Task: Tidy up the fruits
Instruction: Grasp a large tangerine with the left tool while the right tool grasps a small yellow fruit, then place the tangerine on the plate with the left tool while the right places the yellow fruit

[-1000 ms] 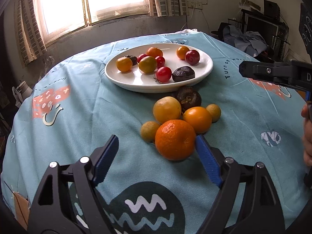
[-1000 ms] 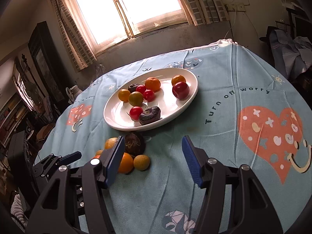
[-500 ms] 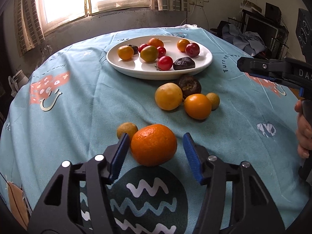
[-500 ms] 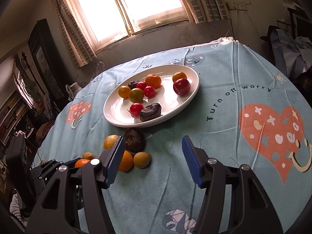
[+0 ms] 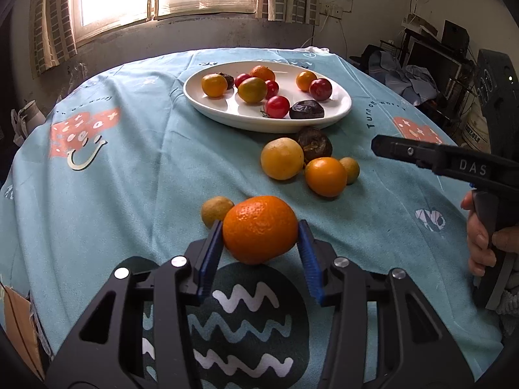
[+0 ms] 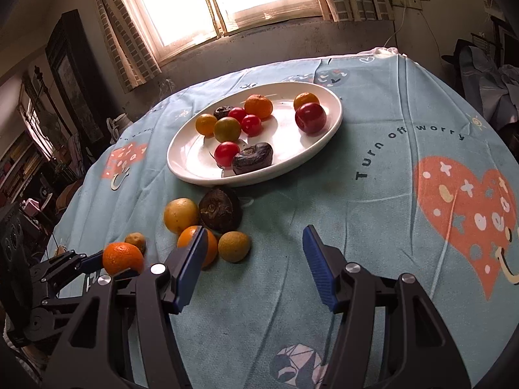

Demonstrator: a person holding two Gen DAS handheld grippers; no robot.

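Note:
My left gripper (image 5: 260, 227) is closing its jaws on a large orange (image 5: 259, 228), and both blue pads touch its sides. The orange sits just above the cloth, with a small yellow-brown fruit (image 5: 215, 210) against its left. Further off lie a yellow fruit (image 5: 282, 159), a dark brown fruit (image 5: 314, 144), a smaller orange (image 5: 325, 176) and a small greenish fruit (image 5: 350, 170). Behind them a white oval plate (image 5: 340, 110) holds several small fruits. My right gripper (image 6: 254, 231) stands open over bare cloth, right of that cluster, with nothing between its fingers.
A light blue printed cloth (image 6: 373, 194) covers the round table. A hand (image 5: 480, 246) holds the right gripper's handle at the right edge of the left wrist view. A window wall lies beyond the table, with cluttered shelves and clothing to the right.
The left jaws closed in from wide apart onto the large orange. That orange and the small fruit beside it now lie apart from the cluster, nearer the table's front. The right gripper sank slightly.

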